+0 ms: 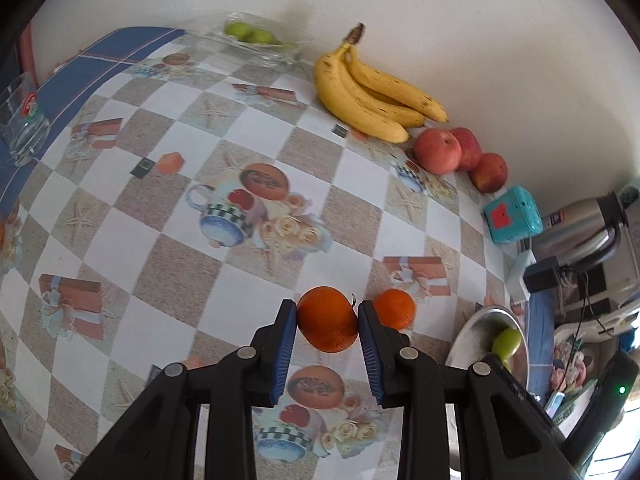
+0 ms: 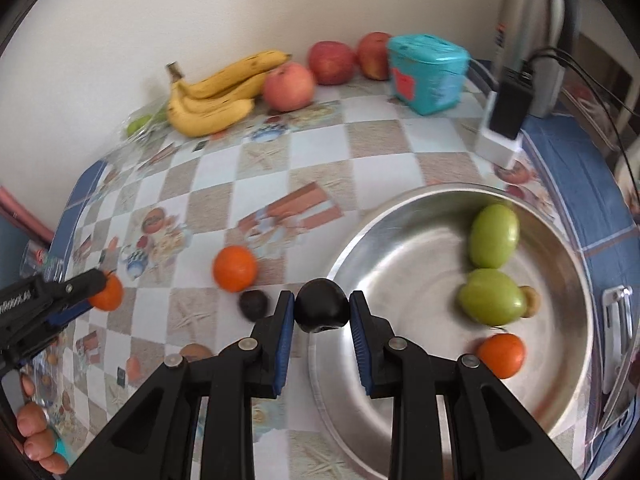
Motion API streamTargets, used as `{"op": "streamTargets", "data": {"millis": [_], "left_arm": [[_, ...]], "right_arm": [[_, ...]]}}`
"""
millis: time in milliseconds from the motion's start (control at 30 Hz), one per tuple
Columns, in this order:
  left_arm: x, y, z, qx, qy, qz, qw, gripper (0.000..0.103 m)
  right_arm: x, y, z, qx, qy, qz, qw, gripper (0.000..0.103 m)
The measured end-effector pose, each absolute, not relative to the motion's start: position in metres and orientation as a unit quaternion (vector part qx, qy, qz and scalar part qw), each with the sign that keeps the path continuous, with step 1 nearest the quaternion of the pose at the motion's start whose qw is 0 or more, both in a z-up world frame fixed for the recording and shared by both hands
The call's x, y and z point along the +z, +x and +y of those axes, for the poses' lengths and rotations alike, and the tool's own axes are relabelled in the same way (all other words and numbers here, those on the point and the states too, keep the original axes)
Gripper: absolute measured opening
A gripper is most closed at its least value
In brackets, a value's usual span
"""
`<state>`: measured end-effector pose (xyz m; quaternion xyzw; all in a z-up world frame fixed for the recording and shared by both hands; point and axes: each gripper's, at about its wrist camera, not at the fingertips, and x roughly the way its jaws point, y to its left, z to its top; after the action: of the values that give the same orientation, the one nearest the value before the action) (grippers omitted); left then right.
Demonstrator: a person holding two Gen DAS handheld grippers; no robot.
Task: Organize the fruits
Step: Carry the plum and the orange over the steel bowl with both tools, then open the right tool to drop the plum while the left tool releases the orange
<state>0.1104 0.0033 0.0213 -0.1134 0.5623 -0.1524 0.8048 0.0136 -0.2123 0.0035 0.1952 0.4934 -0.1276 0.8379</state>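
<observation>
Soft, even daylight fills both views, with faint shadows on the cream wall point(image 1: 440, 20). Right of the jaws, the shiny round steel basin point(image 2: 420, 256) shows smeared glare and motion blur. Fisheye bending darkens every edge.

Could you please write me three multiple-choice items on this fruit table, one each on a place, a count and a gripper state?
1. Where do the bananas lie?
A in the metal bowl
B by the wall
C in a gripper

2. How many green fruits are in the metal bowl?
A two
B four
C none

3. What is the right gripper doing?
A open, empty
B shut on an orange
C shut on a dark fruit

Key: B, the bunch rests against the wall; A, two show inside; C, the pads press its sides.
</observation>
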Motion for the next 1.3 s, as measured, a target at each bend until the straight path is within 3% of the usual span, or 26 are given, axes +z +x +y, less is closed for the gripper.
{"op": "streamTargets", "data": {"millis": [600,1300], "left_arm": [[0.016,0.058,-0.115,-0.294,-0.05,0.584,0.755,0.034],[-0.006,0.047,-0.135,-0.29,-0.025,0.604,0.741,0.034]], "right_arm": [[0.017,-0.007,-0.256,-0.164,0.221,0.463,0.843,0.029],[0.002,-0.016,-0.277,-0.184,0.243,0.482,0.821,0.029]]}}
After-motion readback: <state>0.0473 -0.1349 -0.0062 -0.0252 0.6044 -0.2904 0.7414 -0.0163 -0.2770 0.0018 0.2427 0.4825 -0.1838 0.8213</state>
